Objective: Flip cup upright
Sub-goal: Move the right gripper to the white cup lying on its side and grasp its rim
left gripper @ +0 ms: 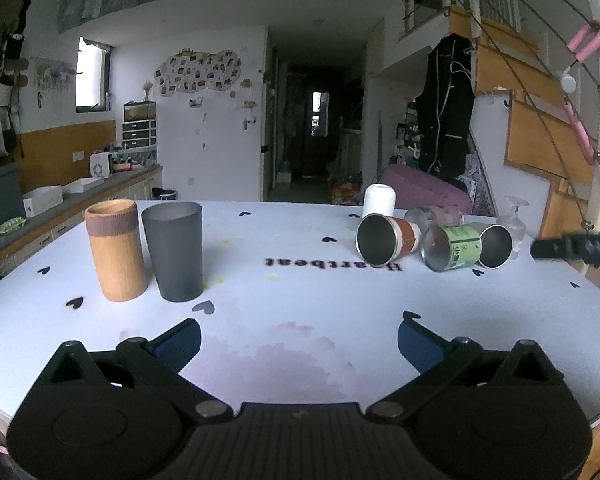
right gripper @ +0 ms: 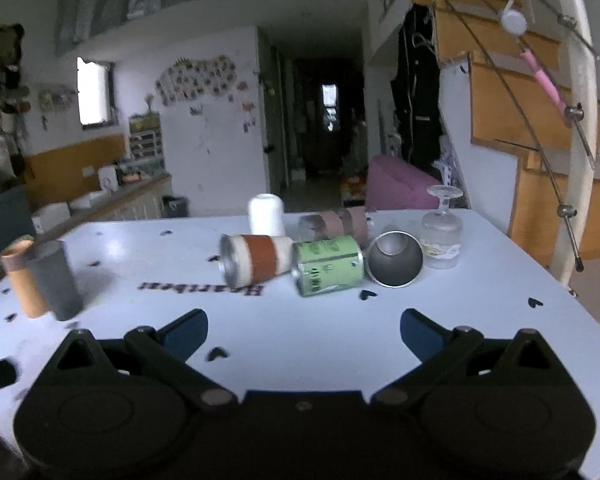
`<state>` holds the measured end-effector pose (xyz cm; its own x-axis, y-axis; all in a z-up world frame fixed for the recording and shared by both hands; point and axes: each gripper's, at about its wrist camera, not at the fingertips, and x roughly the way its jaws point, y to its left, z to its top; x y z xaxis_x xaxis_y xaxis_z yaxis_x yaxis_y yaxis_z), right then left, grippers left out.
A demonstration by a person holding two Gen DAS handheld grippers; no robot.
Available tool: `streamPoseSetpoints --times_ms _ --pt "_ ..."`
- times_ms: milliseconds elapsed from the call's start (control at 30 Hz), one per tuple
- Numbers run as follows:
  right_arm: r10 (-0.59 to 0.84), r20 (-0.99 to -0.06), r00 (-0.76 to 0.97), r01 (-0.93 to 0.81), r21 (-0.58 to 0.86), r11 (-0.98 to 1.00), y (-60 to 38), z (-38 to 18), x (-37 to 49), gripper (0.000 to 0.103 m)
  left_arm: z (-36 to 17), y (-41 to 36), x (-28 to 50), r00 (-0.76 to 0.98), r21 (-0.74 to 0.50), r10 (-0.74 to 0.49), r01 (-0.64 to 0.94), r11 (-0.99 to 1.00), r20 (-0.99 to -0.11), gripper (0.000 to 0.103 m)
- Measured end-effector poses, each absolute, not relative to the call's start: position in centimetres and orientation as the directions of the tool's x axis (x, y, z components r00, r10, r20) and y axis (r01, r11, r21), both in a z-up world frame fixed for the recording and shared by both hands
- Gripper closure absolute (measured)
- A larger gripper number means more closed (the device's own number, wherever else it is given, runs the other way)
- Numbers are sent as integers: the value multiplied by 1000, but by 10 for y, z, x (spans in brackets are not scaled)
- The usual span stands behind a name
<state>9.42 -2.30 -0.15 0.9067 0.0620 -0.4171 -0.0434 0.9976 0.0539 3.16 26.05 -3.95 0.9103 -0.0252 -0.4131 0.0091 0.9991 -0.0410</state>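
Observation:
Several cups lie on their sides on the white table (right gripper: 300, 320): a steel cup with a brown sleeve (right gripper: 256, 258) (left gripper: 386, 238), a green-labelled can cup (right gripper: 327, 266) (left gripper: 454, 247), a dark steel cup (right gripper: 396, 258) (left gripper: 496, 246) and a clear cup with a pink band (right gripper: 336, 224) (left gripper: 436, 216). A white cup (right gripper: 265, 213) (left gripper: 378, 199) and a stemmed glass (right gripper: 442, 232) (left gripper: 514, 220) stand upside down. A wooden cup (left gripper: 116, 250) (right gripper: 22, 276) and a grey cup (left gripper: 176, 250) (right gripper: 56, 278) stand upright. My left gripper (left gripper: 299, 344) and right gripper (right gripper: 304, 336) are open and empty, short of the cups.
A counter with boxes (left gripper: 60, 196) runs along the left wall. A wooden staircase with cable railing (right gripper: 540, 120) rises at the right. A pink seat (right gripper: 400, 184) stands behind the table. The right gripper's dark tip (left gripper: 572, 247) shows at the left view's right edge.

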Motion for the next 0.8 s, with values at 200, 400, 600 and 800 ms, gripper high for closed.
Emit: streamPoseSetpoints --times_ms 200,400,600,800 --pt "-49 -425 904 88 74 993 -50 1 162 0 -55 269 36 905 -45 -13 -6 999 -425 0" --pt "-114 -471 875 182 102 978 -76 -6 226 0 -66 279 48 889 -55 -23 -2 998 -457 0" --pt "-133 -502 855 220 119 968 -92 -12 278 0 -69 287 60 877 -72 -20 -16 997 -480 0" --pt "-148 -546 825 260 135 956 -104 -23 326 0 -68 289 71 866 -63 -1 -35 997 -499 0"
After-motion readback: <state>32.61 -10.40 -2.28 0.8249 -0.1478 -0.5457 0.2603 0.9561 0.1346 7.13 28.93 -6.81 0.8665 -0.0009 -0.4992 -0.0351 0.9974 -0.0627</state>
